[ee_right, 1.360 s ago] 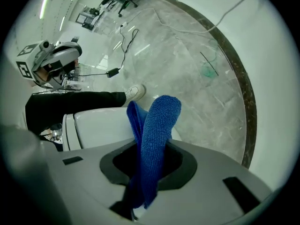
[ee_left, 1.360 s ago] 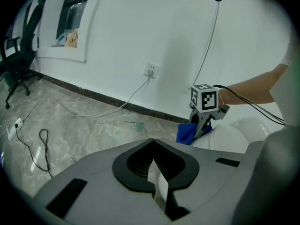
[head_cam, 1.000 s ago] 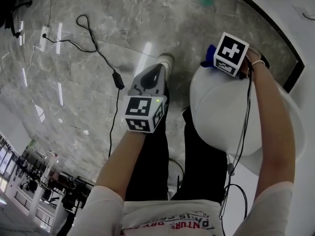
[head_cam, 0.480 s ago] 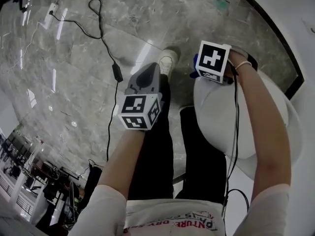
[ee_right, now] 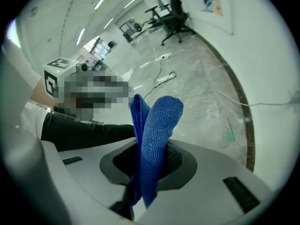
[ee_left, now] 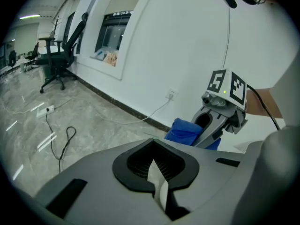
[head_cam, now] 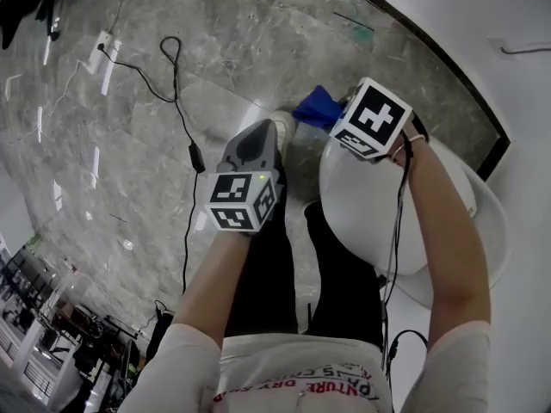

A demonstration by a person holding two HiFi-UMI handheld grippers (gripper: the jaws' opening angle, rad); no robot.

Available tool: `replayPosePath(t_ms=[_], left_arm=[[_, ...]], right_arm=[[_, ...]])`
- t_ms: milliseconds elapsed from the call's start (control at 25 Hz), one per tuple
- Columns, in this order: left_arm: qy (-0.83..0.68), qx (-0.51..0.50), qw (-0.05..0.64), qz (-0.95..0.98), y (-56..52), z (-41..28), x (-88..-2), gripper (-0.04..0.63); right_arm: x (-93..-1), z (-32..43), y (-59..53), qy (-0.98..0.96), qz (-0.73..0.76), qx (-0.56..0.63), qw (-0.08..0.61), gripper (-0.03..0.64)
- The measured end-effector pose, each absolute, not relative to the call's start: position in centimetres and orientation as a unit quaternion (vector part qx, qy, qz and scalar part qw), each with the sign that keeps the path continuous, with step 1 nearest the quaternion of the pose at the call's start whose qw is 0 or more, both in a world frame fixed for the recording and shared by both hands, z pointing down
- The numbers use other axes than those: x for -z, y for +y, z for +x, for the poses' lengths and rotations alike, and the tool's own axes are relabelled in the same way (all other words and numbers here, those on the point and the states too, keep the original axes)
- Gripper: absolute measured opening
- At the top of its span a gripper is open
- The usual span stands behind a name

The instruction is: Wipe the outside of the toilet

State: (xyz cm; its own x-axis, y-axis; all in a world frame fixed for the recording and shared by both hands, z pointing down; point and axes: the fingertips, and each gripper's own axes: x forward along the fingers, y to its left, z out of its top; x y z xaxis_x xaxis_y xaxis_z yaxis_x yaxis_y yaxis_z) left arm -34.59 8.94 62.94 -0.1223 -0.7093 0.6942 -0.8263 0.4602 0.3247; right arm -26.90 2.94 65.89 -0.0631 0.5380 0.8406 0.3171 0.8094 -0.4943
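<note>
Right gripper (ee_right: 144, 170) fingers clamped on blue cloth (ee_right: 158, 121), near toilet (head_cam: 370, 209) front; left gripper (ee_left: 157, 175) fingers closed together, empty.

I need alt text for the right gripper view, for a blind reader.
The right gripper, its grey jaws shut, holds a folded blue microfibre cloth upright. Behind it lie a glossy grey stone floor and a white wall.

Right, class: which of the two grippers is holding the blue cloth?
The right gripper: its jaws are shut on the blue cloth, which sticks out beyond them. The left gripper is shut too, but holds nothing.
</note>
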Motion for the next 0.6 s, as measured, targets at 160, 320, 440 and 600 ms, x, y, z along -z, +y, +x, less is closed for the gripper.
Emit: replayPosePath(t_ms=[160,320,440,600], left_arm=[[-0.736,-0.078,0.372,0.560,2.1,-35.1,-56.0,0.006],[-0.714,-0.086,0.349,0.601,-3.3,-33.3,-48.1,0.006],[-0.689,-0.076,0.350,0.630,-6.6,-30.3,-42.2,0.006],[-0.635,-0.080,0.335,0.691,-11.9,-25.6,-36.0,0.006]], right_arm=[[-60.3,-26.3,-2.9,-0.779,-0.157,-0.132,0.592,0.077],[-53.1,-22.9,-7.3,-0.811,-0.049,-0.170,0.558,0.077],[-47.3,-18.9,-9.3,-0.822,0.007,-0.201,0.533,0.077],[-40.3,-13.9,-13.1,-0.832,0.096,-0.215,0.502,0.077]])
